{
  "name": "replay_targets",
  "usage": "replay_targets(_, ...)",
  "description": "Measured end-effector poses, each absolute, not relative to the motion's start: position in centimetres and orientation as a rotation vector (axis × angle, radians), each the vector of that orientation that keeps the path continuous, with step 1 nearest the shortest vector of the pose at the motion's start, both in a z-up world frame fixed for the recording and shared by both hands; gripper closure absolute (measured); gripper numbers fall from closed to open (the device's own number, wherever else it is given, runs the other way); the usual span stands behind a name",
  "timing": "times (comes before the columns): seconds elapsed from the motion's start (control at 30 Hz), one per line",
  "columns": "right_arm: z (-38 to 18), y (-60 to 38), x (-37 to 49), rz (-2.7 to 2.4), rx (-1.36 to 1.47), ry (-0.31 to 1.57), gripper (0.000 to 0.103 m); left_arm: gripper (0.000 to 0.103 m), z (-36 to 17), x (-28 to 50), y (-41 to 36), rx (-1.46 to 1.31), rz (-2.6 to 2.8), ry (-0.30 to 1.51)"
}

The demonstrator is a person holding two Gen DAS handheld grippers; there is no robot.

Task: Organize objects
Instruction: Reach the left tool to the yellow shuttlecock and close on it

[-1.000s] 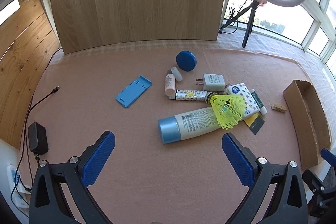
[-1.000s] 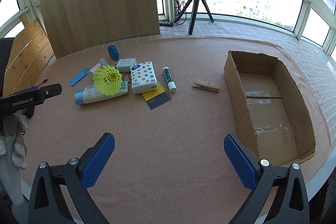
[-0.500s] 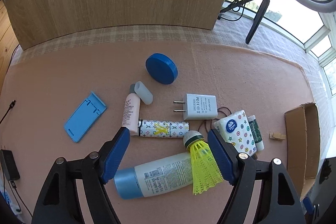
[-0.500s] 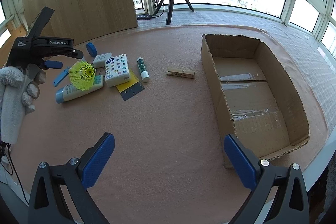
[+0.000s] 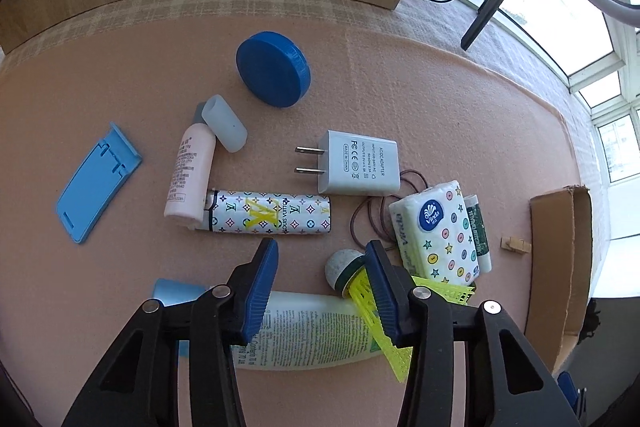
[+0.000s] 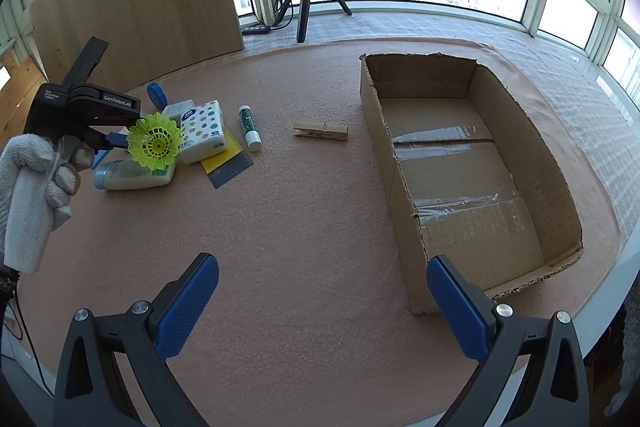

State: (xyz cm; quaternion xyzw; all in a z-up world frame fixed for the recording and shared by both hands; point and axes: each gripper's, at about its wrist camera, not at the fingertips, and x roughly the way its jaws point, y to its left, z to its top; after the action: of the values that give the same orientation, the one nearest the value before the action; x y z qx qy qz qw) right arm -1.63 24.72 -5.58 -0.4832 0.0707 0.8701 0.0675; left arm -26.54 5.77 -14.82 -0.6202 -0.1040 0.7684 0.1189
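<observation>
The left tongs [image 5: 320,255] hang low over the clutter, hiding most of the smooth white lotion bottle [image 5: 308,327] on the pink felt bench [image 5: 460,107]. Their ribbed blue jaws are closing, the right one against the yellow mesh shuttlecock [image 5: 360,291] (firm contact is hard to judge), having dropped closer than a second ago. The right tongs [image 6: 320,291] gape empty near the corrugated cardboard box [image 6: 404,187].
</observation>
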Motion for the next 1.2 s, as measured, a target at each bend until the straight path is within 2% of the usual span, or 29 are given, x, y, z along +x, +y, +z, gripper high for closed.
replay_targets(0.33,-5.3,23.3,-1.9,2.654,-1.462,0.178,0.0,0.055,-15.7,-21.1,7.6,-1.786,2.125,-0.3)
replay_targets(0.6,-5.3,22.9,-2.2,2.664,-1.47,0.176,0.0,0.056,-15.6,-16.3,8.7,-1.721,2.137,-0.165)
replay_targets(0.67,-5.3,22.7,-2.5,2.671,-1.473,0.178,0.0,0.054,-15.3,-15.6,8.6,-1.705,2.119,-0.173)
replay_targets(0.77,-5.1,22.3,-2.8,2.686,-1.474,0.163,0.0,0.044,-13.8,-14.5,7.6,-1.647,2.102,-0.26)
replay_targets(0.87,-5.2,21.9,-3.4,2.702,-1.483,0.168,0.0,0.035,-11.8,-13.1,6.5,-1.56,2.187,-0.225)
replay_targets(1.13,-6.2,21.5,-5.8,2.767,-1.596,0.271,0.0,0.037,-10.1,-9.8,5.0,-1.489,2.252,-0.106)
replay_targets(1.2,-6.8,21.1,-6.5,2.784,-1.64,0.287,0.0,0.043,-10.5,-9.3,5.2,-1.495,2.242,-0.084)
